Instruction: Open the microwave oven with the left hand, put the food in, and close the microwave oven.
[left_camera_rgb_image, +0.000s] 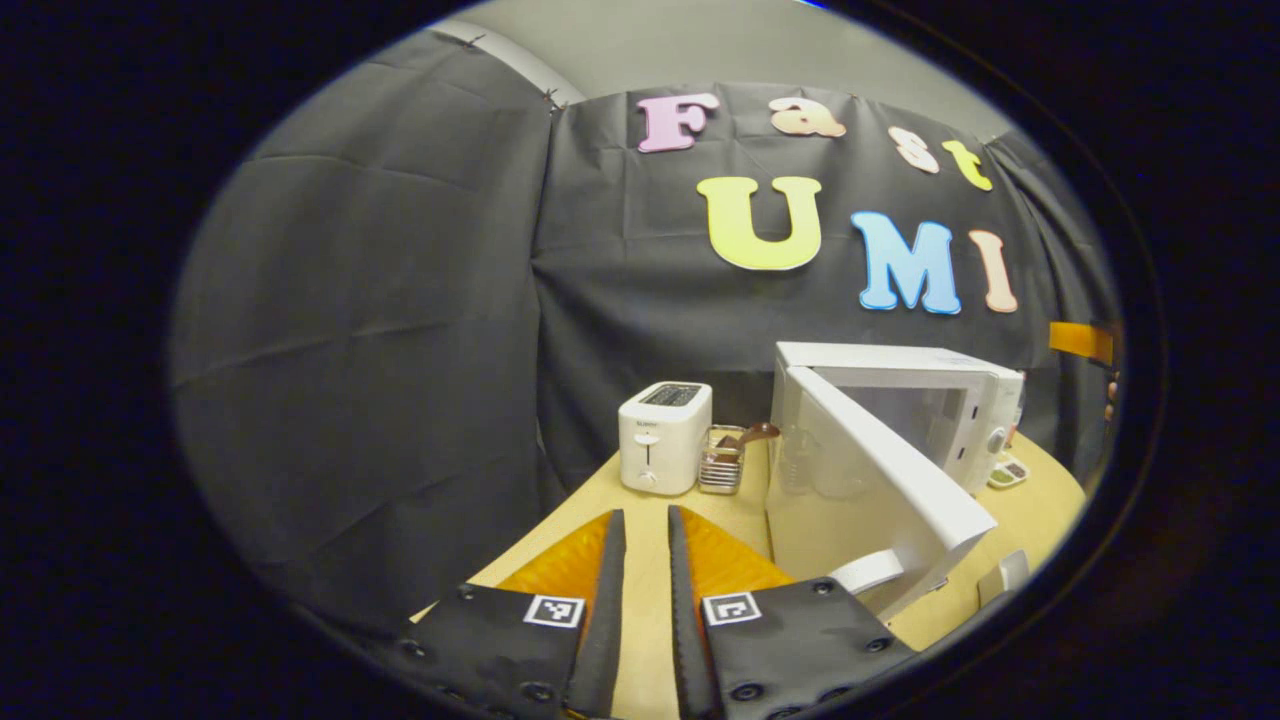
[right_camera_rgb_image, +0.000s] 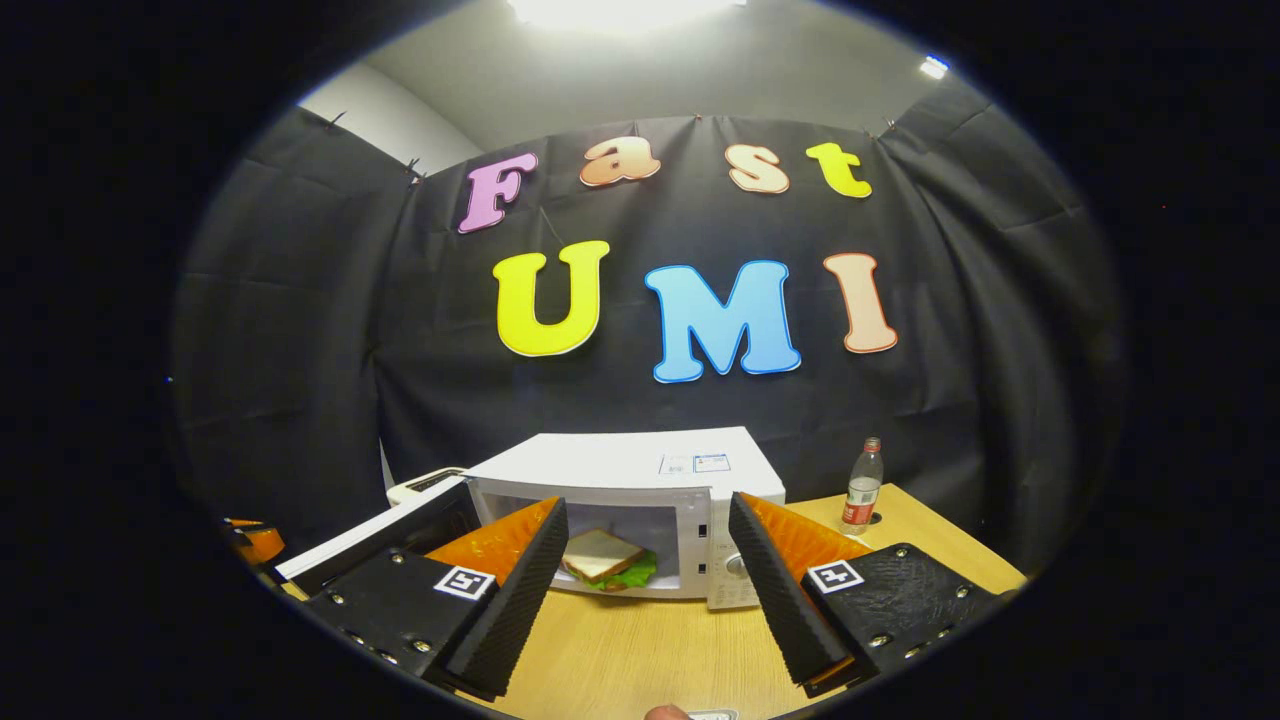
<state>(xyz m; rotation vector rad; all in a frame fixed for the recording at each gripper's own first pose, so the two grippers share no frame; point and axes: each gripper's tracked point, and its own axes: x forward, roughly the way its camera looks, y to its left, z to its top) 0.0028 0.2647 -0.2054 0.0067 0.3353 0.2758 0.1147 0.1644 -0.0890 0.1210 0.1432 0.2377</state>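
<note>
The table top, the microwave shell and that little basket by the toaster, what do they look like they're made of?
Table: light wood or wood-look laminate, matte; faint grain lines show.
Microwave: smooth white shell, painted metal or plastic, can't tell which; slight sheen, its door hanging open.
Basket: shiny metal wire or mesh, glinting and see-through, beside the toaster, which looks like white plastic.

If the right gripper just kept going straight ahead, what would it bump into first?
Probably the sandwich. The right gripper is open and points across bare table into the open microwave, where the sandwich lies. Its fingers might catch the microwave's front first; depth is hard to judge.
</note>
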